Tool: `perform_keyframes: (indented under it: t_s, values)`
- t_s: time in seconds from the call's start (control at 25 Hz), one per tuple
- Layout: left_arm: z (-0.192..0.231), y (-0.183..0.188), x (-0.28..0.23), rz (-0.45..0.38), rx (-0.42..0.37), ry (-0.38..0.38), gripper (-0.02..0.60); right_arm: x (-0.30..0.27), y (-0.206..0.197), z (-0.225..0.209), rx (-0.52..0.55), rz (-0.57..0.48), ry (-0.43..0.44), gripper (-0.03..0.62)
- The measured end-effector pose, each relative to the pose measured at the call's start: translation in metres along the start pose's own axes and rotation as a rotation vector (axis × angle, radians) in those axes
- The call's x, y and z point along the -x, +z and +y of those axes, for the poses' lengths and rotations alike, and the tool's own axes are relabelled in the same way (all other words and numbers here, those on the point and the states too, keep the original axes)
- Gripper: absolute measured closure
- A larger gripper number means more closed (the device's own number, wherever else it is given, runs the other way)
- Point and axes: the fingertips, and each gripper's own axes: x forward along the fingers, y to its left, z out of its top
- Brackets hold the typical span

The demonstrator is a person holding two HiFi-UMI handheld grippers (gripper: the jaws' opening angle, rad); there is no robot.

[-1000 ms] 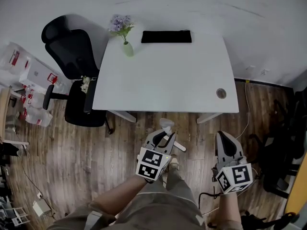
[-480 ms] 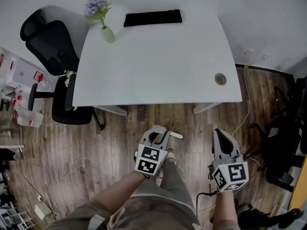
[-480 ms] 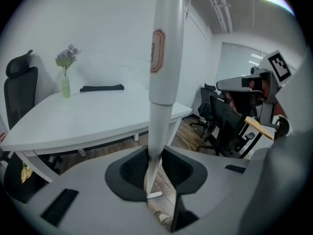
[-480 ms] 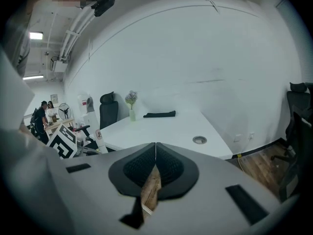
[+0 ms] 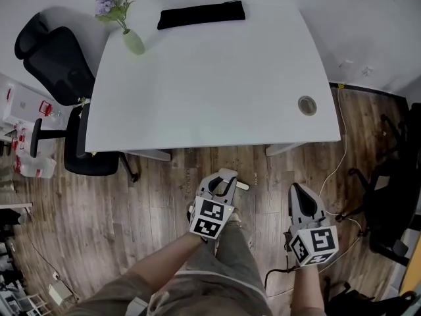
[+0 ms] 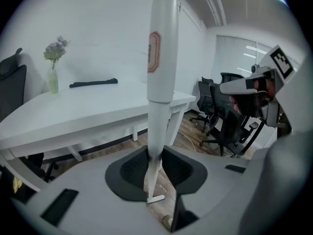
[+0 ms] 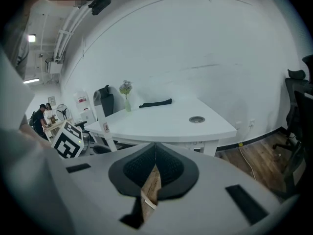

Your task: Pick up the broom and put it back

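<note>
The broom (image 6: pixel 159 82) is a white pole with a red label. It stands upright between the jaws of my left gripper (image 6: pixel 155 168), which is shut on it. The pole tapers down to a small white foot (image 6: pixel 156 198) just over the wood floor. In the head view the left gripper (image 5: pixel 222 180) hangs in front of the table's near edge, and a white bit of the broom (image 5: pixel 241 185) pokes out beside it. My right gripper (image 5: pixel 301 193) hangs to its right, its jaws (image 7: pixel 155 155) shut with nothing in them.
A white table (image 5: pixel 210 91) stands ahead, carrying a vase of flowers (image 5: pixel 131 41) and a flat black object (image 5: pixel 200 15). A black office chair (image 5: pixel 52 58) stands at its left. More black chairs (image 5: pixel 395 196) and a floor cable (image 5: pixel 335 170) are on the right.
Both grippers have sunk toward the floor, the left one still holding the broom. In the head view the table has slid left and come closer.
</note>
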Motion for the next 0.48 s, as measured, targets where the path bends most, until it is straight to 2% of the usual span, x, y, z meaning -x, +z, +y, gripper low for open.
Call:
perform_keyframes:
  t_s: [0.32, 0.48]
  values:
    - [0.021, 0.032, -0.043, -0.016, -0.026, -0.023, 0.485, -0.010, 0.008, -0.002, 0.037, 0.022, -0.001, 0.563]
    - [0.032, 0.039, -0.053, -0.018, -0.034, 0.007, 0.480, -0.012, 0.010, -0.006, 0.052, 0.030, -0.001, 0.563]
